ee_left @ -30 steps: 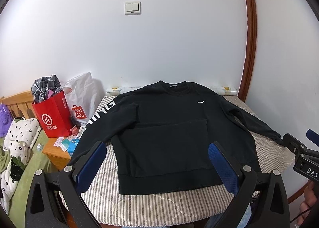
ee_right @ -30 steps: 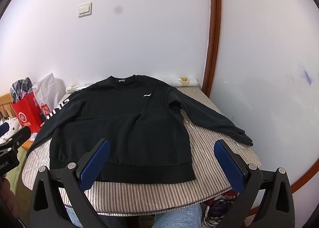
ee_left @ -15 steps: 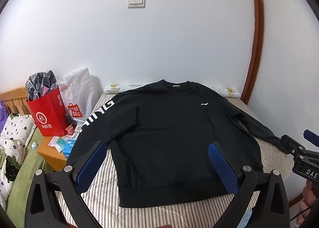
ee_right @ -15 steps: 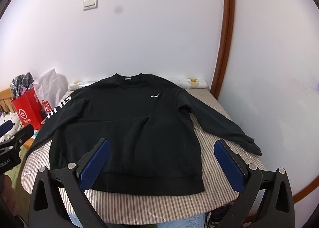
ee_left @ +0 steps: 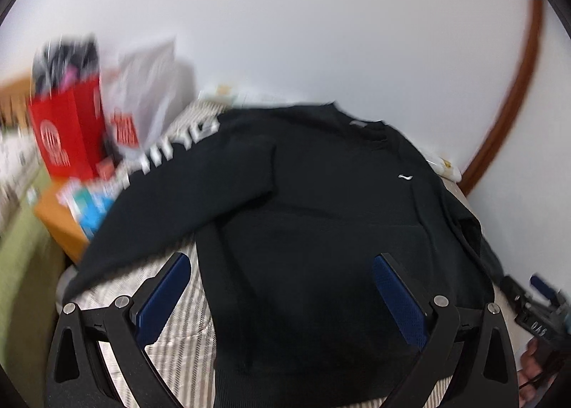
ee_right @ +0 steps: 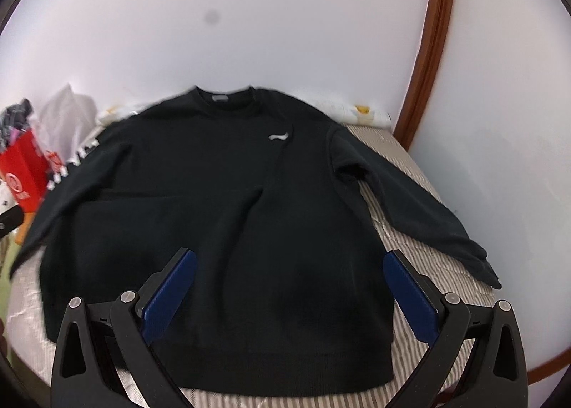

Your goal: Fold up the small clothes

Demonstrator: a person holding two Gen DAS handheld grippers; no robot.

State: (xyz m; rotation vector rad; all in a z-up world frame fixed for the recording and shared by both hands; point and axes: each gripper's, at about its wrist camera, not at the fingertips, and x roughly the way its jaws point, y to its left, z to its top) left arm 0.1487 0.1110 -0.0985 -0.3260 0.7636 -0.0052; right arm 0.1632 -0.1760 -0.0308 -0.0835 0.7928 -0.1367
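Your left tongs (ee_left: 282,293) stand wide open with nothing between the blue pads (ee_left: 162,297), and the black sweatshirt (ee_left: 321,229) lies flat on the striped bed (ee_left: 171,329) straight ahead of them. In the left wrist view its lower body fills the gap between the two fingers, the left pad sits over bare striped cover just beside the sweatshirt's side edge, and the right pad sits over the dark cloth; whether either pad touches the fabric you cannot tell (that view is blurred). Your right tongs (ee_right: 289,286) are spread just as wide and hold nothing. In the right wrist view the sweatshirt (ee_right: 232,211) lies face up with its collar toward the wall, a small white logo (ee_right: 278,136) on the chest, and its hem near the base of the tongs, both pads over the lower body. One sleeve (ee_right: 410,208) stretches out to the right across the bed (ee_right: 428,258), well apart from the right pad. A red bag (ee_left: 67,136) and a white bag (ee_left: 150,79) stand beside the bed on the left, near the lettered sleeve (ee_left: 171,154).
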